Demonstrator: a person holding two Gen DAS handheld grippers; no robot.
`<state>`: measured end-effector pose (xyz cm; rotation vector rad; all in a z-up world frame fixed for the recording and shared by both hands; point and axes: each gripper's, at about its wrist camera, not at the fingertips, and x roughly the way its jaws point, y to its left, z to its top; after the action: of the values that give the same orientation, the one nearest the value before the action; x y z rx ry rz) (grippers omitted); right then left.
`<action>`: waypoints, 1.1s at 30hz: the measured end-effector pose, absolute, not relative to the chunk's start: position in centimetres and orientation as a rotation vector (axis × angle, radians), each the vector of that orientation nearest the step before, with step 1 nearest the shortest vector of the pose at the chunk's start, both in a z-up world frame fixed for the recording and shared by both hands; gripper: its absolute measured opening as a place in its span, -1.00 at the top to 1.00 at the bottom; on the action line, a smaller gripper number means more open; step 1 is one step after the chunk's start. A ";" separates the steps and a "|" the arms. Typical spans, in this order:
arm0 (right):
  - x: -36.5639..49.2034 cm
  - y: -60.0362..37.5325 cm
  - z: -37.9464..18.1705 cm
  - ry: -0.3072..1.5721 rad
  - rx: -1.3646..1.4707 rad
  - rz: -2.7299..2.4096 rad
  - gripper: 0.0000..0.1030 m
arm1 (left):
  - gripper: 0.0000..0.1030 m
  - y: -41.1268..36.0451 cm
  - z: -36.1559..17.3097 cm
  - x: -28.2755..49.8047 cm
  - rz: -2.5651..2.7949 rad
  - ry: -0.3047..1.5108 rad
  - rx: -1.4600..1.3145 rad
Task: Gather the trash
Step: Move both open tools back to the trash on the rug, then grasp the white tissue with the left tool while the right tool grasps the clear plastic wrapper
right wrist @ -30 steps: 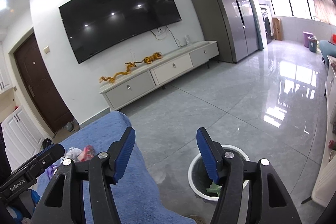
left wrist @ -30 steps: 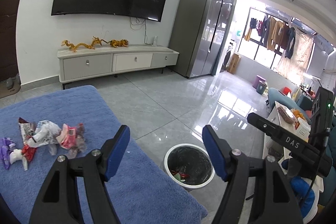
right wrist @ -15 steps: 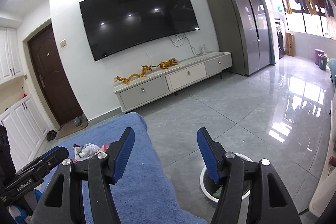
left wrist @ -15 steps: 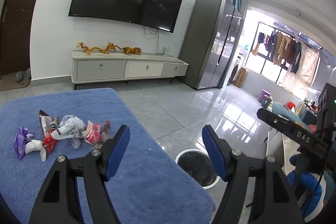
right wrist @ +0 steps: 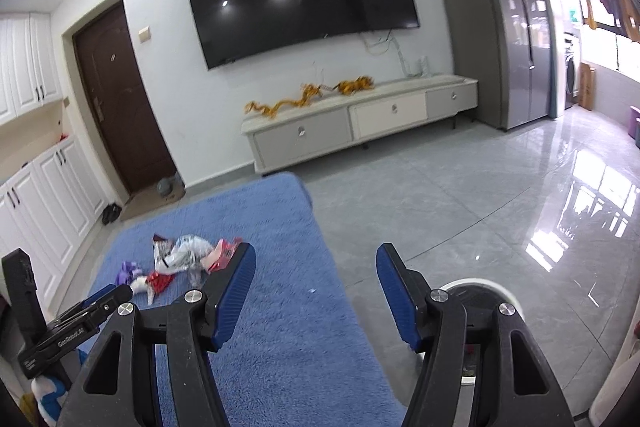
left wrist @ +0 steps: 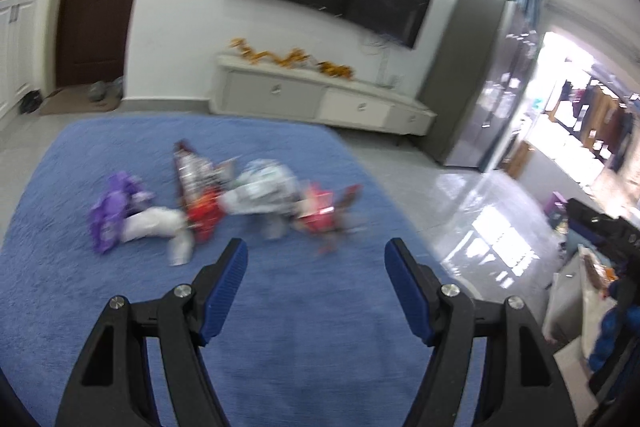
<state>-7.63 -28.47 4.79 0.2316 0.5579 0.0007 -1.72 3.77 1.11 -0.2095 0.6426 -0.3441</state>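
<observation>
The left gripper [left wrist: 316,259] has its 2 blue-padded jaws spread wide with nothing between them, aimed at a heap of crumpled wrappers [left wrist: 224,203] — purple, white, red and silvery plastic — lying on the fuzzy blue cloth [left wrist: 300,367]. In the left wrist view the heap sits above and left of the fingertips, its long axis running left to right across the middle of the frame. The right gripper [right wrist: 316,267] is also open and empty; there the wrappers [right wrist: 180,259] lie at centre left, beyond its left fingertip. The left hand looks nearer. The white-rimmed round bin [right wrist: 480,291] shows at lower right behind the right gripper.
</observation>
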 end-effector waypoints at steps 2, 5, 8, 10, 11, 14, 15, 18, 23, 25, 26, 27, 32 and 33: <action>-6.3 -27.7 3.8 0.591 0.228 0.023 -0.18 | -0.35 5.2 -0.1 -0.7 -0.308 0.659 -0.195; -4.3 -26.4 2.2 0.638 0.224 0.065 -0.18 | -0.35 6.7 -1.4 1.0 -0.296 0.674 -0.162; -2.2 -24.8 0.7 0.686 0.216 0.118 -0.18 | -0.35 7.6 -2.1 2.7 -0.328 0.685 -0.111; -1.1 -23.9 0.0 0.710 0.207 0.140 -0.18 | -0.35 8.0 -2.5 4.0 -0.358 0.693 -0.065; -0.5 -23.4 -0.3 0.722 0.203 0.153 -0.18 | -0.35 8.0 -2.6 4.5 -0.359 0.695 -0.045; 1.0 -22.5 -1.3 0.755 0.192 0.188 -0.18 | -0.35 8.5 -3.2 6.2 -0.379 0.708 0.002; 1.5 -22.2 -1.6 0.766 0.187 0.198 -0.18 | -0.35 8.6 -3.5 6.9 -0.384 0.713 0.015; 2.9 -21.4 -2.5 0.791 0.179 0.223 -0.18 | -0.35 8.9 -4.4 9.1 -0.401 0.736 0.037; 5.0 -20.4 -3.7 0.823 0.168 0.260 -0.18 | -0.35 9.1 -6.3 11.3 -0.397 0.790 0.098; 5.6 -20.0 -4.0 0.834 0.168 0.274 -0.18 | -0.35 9.4 -6.7 11.7 -0.415 0.812 0.076; 5.9 -19.8 -4.3 0.840 0.170 0.284 -0.18 | -0.35 9.6 -6.7 11.7 -0.423 0.814 0.068; 6.3 -19.5 -4.5 0.845 0.172 0.295 -0.18 | -0.35 9.7 -6.8 11.7 -0.429 0.823 0.076; 8.0 -18.1 -5.6 0.867 0.174 0.340 -0.18 | -0.34 9.4 -7.5 11.1 -0.438 0.863 0.125; 8.3 -17.9 -5.7 0.871 0.176 0.344 -0.18 | -0.32 9.2 -7.5 10.8 -0.439 0.859 0.134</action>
<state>8.31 -17.92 -5.72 0.1756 0.8707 0.3437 10.83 9.21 -7.47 0.1341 0.8589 -0.4389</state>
